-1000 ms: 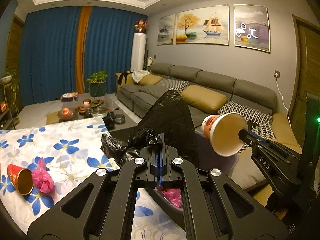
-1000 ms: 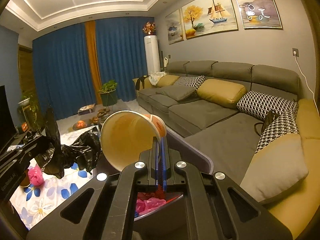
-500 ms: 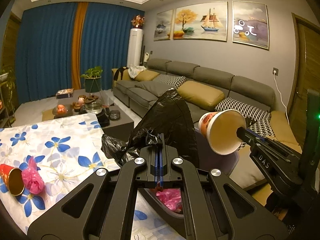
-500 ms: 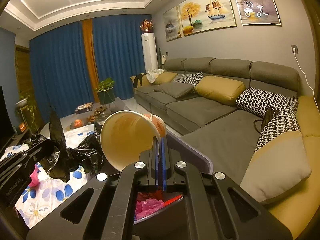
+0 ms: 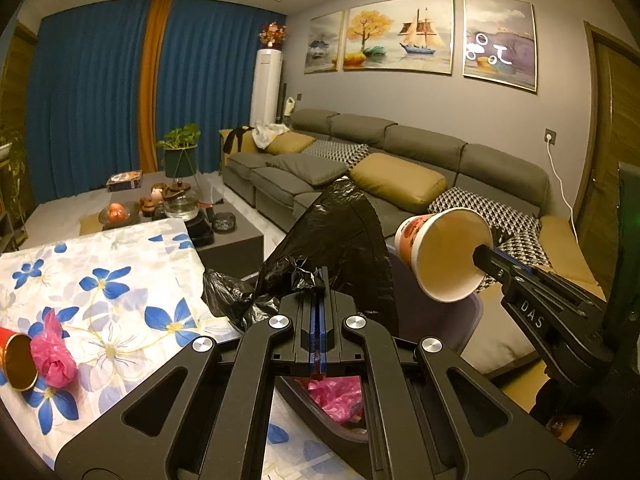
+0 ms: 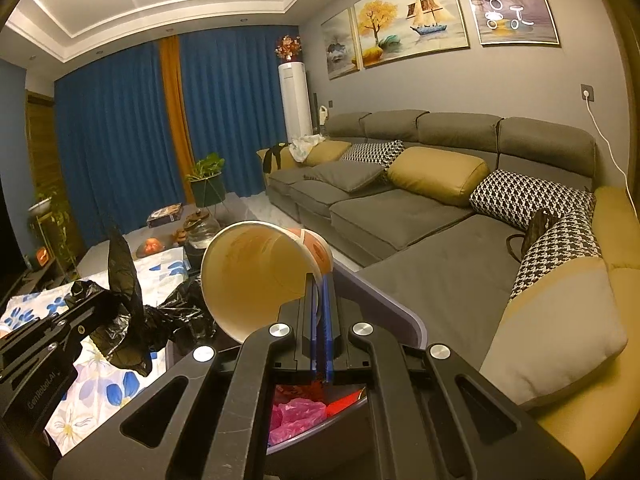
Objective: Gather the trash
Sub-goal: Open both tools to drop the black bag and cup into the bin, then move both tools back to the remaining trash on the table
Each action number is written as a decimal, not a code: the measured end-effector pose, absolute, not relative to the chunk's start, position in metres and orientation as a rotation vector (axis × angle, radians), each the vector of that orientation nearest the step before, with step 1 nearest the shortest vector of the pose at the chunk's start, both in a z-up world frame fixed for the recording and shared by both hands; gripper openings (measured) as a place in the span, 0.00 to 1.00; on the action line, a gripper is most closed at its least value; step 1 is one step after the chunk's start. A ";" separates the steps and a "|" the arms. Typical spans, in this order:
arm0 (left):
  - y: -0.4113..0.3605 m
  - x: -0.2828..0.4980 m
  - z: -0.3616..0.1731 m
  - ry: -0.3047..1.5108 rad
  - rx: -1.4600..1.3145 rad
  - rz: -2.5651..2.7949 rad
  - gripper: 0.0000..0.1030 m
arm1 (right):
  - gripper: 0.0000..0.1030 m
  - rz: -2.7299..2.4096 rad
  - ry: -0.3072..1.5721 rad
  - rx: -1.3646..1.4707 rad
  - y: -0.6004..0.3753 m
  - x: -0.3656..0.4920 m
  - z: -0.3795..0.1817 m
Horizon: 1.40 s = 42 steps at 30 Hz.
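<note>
My left gripper (image 5: 319, 280) is shut on the black trash bag (image 5: 340, 232) and holds its edge up beside the grey trash bin (image 5: 452, 320). Pink plastic (image 5: 340, 396) lies inside the bin. My right gripper (image 6: 320, 280) is shut on the rim of a paper cup (image 6: 256, 276), tilted with its mouth toward the camera, above the bin (image 6: 384, 304). In the left wrist view the cup (image 5: 444, 252) hangs at the right, pinched by the right gripper (image 5: 480, 254). A red cup (image 5: 16, 364) and a pink bag (image 5: 54, 356) lie on the floral tablecloth (image 5: 100, 288).
A long grey sofa (image 6: 420, 200) with cushions runs along the right wall. A dark coffee table (image 5: 232, 240) with a teapot and fruit stands behind the floral table. A potted plant (image 5: 180, 148) and blue curtains are at the back.
The left wrist view has shifted a little: the red cup and pink bag sit lower and further left. The right gripper still holds the cup over the bin.
</note>
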<state>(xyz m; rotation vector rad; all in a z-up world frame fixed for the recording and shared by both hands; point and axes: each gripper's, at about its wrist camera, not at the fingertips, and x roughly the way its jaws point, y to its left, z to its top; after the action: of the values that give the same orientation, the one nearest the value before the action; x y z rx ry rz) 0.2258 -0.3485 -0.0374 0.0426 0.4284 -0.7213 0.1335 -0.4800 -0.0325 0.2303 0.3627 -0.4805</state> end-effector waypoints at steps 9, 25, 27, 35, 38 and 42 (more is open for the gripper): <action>-0.354 0.230 -0.043 0.443 0.045 -0.729 0.00 | 0.04 -0.481 0.364 0.237 -0.482 0.138 -0.035; -0.352 0.241 -0.056 0.468 0.057 -0.653 0.65 | 0.49 -0.508 0.344 0.248 -0.491 0.129 -0.037; -0.341 0.238 -0.053 0.451 0.032 -0.626 0.75 | 0.56 -0.513 0.329 0.244 -0.488 0.124 -0.034; -0.292 0.221 -0.042 0.421 -0.013 -0.505 0.89 | 0.82 -0.519 0.267 0.205 -0.463 0.097 -0.023; -0.268 0.211 -0.037 0.407 -0.032 -0.454 0.91 | 0.84 -0.513 0.253 0.181 -0.449 0.089 -0.019; -0.231 0.199 -0.032 0.394 -0.029 -0.375 0.91 | 0.85 -0.485 0.252 0.165 -0.429 0.084 -0.015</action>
<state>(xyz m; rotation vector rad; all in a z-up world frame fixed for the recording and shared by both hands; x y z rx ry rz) 0.1992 -0.2309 -0.0318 -0.0288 0.3939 -0.3749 0.0838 -0.4294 -0.0147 0.1648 0.2517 -0.4850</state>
